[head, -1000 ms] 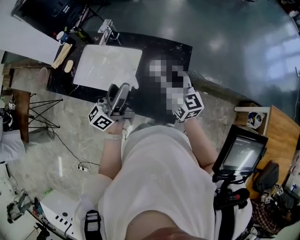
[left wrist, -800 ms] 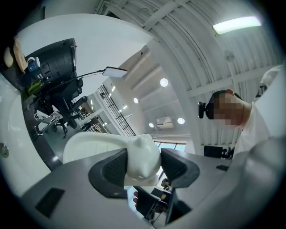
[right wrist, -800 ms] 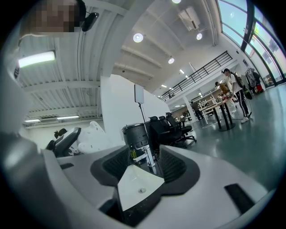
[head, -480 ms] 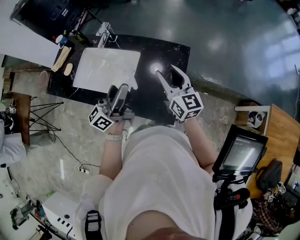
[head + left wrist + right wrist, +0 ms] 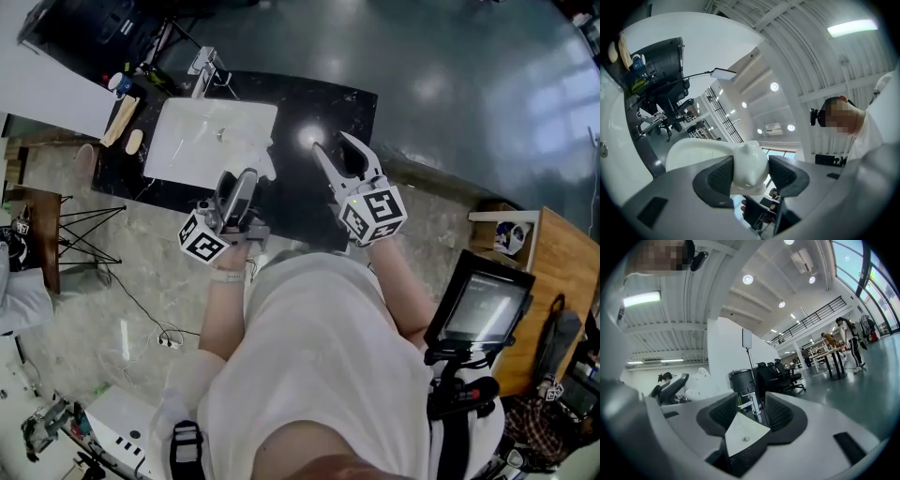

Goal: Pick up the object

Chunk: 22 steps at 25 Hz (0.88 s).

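The black countertop carries a white sink that fills most of its left half, with the tap at the far edge. Small clutter crowds the left end. The strip between the sink's right rim and the countertop's right edge is bare. Beyond the far and right edges lies open dark floor.

The left gripper hangs over the near edge, by the sink's near right corner. Its jaws are clenched on the white object, which juts past the pads toward that corner. The right gripper is over the bare strip, well inside the edges. Its jaws are spread with nothing between them.

Against a second ago, both grippers sit where they were and the left grip is unchanged. The countertop lies slightly higher and further left in the head view.
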Each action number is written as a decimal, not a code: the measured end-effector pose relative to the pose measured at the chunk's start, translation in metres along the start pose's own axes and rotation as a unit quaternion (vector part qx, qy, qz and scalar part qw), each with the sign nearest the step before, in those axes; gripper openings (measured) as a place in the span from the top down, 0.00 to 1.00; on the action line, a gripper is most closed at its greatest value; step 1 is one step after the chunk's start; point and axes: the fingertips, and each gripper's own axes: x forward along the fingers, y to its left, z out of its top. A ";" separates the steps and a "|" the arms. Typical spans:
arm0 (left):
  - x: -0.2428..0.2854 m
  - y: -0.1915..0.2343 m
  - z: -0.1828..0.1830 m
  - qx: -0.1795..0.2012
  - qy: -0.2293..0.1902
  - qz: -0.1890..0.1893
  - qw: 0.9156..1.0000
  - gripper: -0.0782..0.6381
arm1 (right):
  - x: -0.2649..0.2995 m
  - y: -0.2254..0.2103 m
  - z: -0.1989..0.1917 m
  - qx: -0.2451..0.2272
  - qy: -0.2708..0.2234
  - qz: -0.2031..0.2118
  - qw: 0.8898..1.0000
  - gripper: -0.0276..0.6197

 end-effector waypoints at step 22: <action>-0.002 0.010 -0.004 -0.012 0.007 0.006 1.000 0.57 | 0.001 -0.008 -0.001 0.020 -0.006 -0.010 1.000 0.65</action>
